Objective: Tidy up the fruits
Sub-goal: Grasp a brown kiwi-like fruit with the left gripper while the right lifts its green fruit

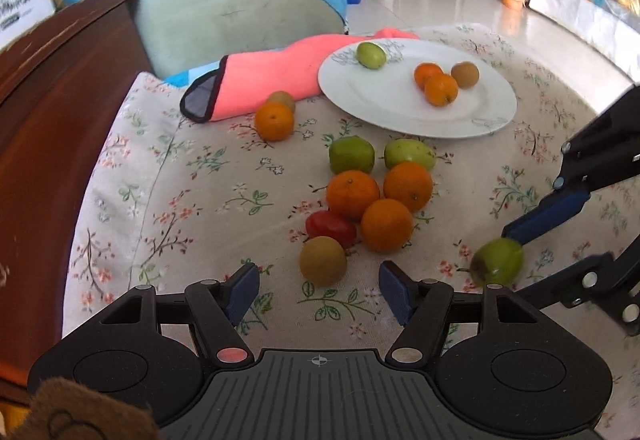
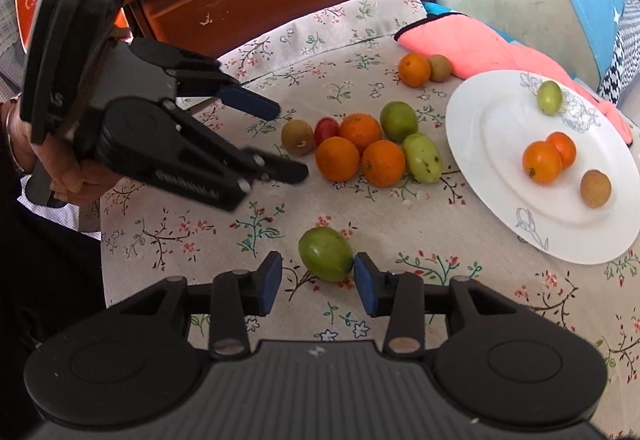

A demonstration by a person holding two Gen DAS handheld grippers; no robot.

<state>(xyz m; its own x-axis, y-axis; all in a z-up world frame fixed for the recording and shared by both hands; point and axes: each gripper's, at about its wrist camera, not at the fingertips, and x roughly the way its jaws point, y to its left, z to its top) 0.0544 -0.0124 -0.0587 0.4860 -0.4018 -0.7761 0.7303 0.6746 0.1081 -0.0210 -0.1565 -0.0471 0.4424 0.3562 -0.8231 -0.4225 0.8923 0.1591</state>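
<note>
Right wrist view first: my right gripper [image 2: 317,280] has its blue pads spread, and a green fruit [image 2: 326,254] lies on the floral cloth [image 2: 192,207] between them, the right pad touching its side, the left pad just off it. So apart, not clamped.

Beyond it sits the cluster: three oranges [image 2: 360,151] bunched together, two more green ones [image 2: 400,121] on their far and right sides, a red fruit [image 2: 326,129] and a brown one [image 2: 297,137] at the left end. Farther back, a lone orange [image 2: 414,69] touches a small brown fruit [image 2: 439,68] beside the pink mitt [image 2: 460,43]. To the right, the white plate [image 2: 480,143] holds a green fruit, two oranges touching, and a brown one.

My left gripper [image 2: 286,141] hangs at the left, fingers wide apart, tips near the brown end of the cluster.

Left wrist view now: left gripper [image 1: 319,290] open over the cloth, with the brown fruit [image 1: 323,261] just ahead of the gap. At the right, the right gripper's upper pad [image 1: 544,217] rests against the green fruit [image 1: 498,261]. The plate [image 1: 368,103] lies far right.
</note>
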